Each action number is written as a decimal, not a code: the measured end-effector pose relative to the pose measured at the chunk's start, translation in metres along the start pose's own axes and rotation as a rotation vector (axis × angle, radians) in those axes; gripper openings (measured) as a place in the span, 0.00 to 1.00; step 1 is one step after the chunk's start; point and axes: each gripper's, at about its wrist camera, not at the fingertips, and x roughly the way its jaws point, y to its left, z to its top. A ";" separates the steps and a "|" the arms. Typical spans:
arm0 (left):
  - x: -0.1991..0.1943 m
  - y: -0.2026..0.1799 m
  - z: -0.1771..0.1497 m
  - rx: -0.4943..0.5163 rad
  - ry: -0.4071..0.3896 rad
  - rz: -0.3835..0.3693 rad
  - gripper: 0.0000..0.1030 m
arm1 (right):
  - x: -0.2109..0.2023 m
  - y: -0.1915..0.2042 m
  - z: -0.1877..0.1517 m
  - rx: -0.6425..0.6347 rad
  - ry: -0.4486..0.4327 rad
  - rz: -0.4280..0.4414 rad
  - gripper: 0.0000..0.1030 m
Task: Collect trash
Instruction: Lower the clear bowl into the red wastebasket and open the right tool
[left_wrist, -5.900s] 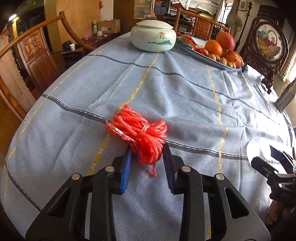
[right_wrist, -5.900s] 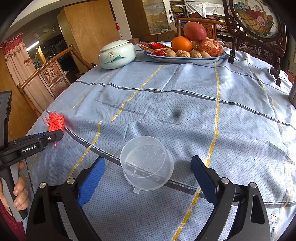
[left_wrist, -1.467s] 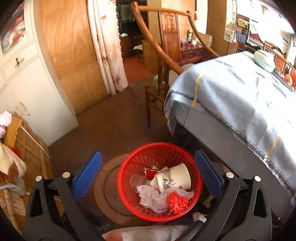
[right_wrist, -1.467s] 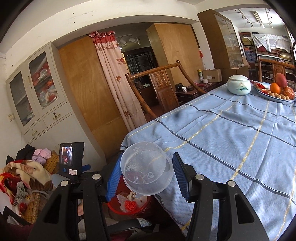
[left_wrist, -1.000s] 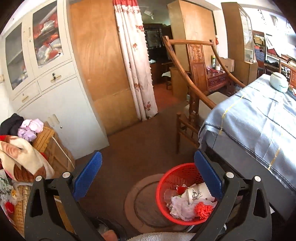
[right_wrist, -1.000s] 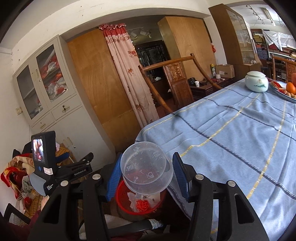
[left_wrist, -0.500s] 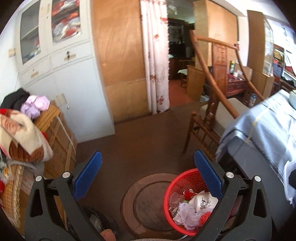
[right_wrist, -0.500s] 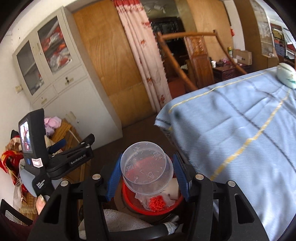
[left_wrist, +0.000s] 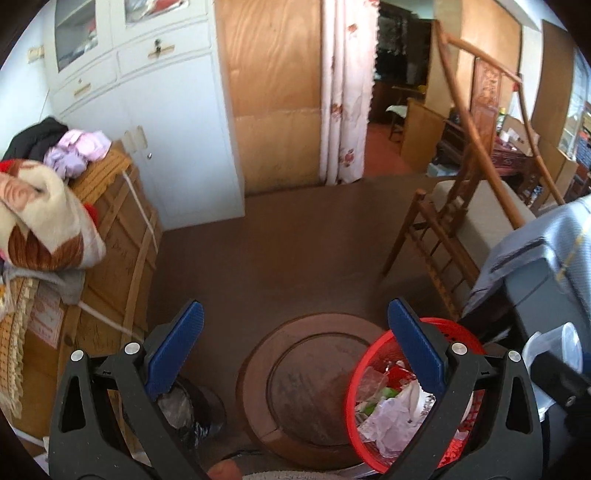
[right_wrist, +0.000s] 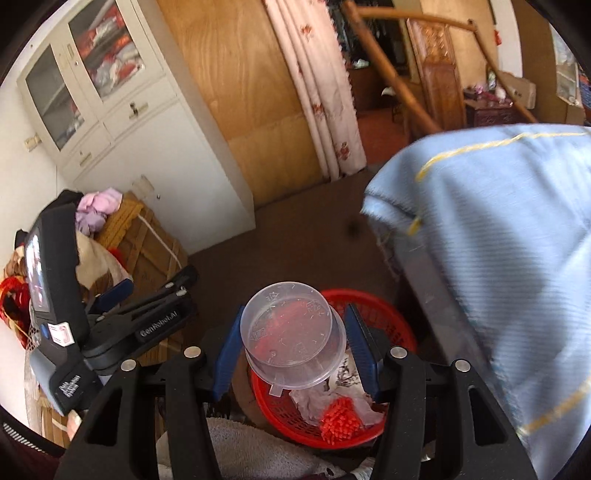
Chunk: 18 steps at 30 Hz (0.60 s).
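Note:
My right gripper (right_wrist: 293, 349) is shut on a clear plastic cup (right_wrist: 291, 334) and holds it above a red trash basket (right_wrist: 373, 314) on the floor. The basket holds crumpled paper, a paper cup and a red net bundle (right_wrist: 340, 421). In the left wrist view the basket (left_wrist: 364, 373) sits at the lower right, partly behind my right finger. My left gripper (left_wrist: 295, 354) is open and empty, off to the left of the basket; it also shows in the right wrist view (right_wrist: 147, 295). The cup's edge shows in the left wrist view (left_wrist: 569, 347).
The table with the blue cloth (right_wrist: 498, 229) stands right of the basket. A wooden chair (left_wrist: 461, 206) stands beside it. A round wooden stand (left_wrist: 306, 380) lies on the floor left of the basket. A wooden crate with blankets (left_wrist: 92, 240) and a white cabinet (left_wrist: 147, 110) are at the left.
My right gripper has carried the cup off the table edge and down over the basket. My left gripper has swung left, away from the basket, still open.

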 end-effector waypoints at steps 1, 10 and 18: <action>0.003 0.002 0.000 -0.008 0.009 0.001 0.93 | 0.006 -0.001 0.000 0.004 0.010 0.004 0.53; 0.014 0.002 -0.003 -0.009 0.039 0.032 0.93 | 0.006 -0.004 0.004 0.018 -0.005 -0.002 0.62; -0.001 -0.006 -0.005 0.024 0.003 0.006 0.93 | -0.038 0.003 -0.007 -0.024 -0.118 -0.103 0.74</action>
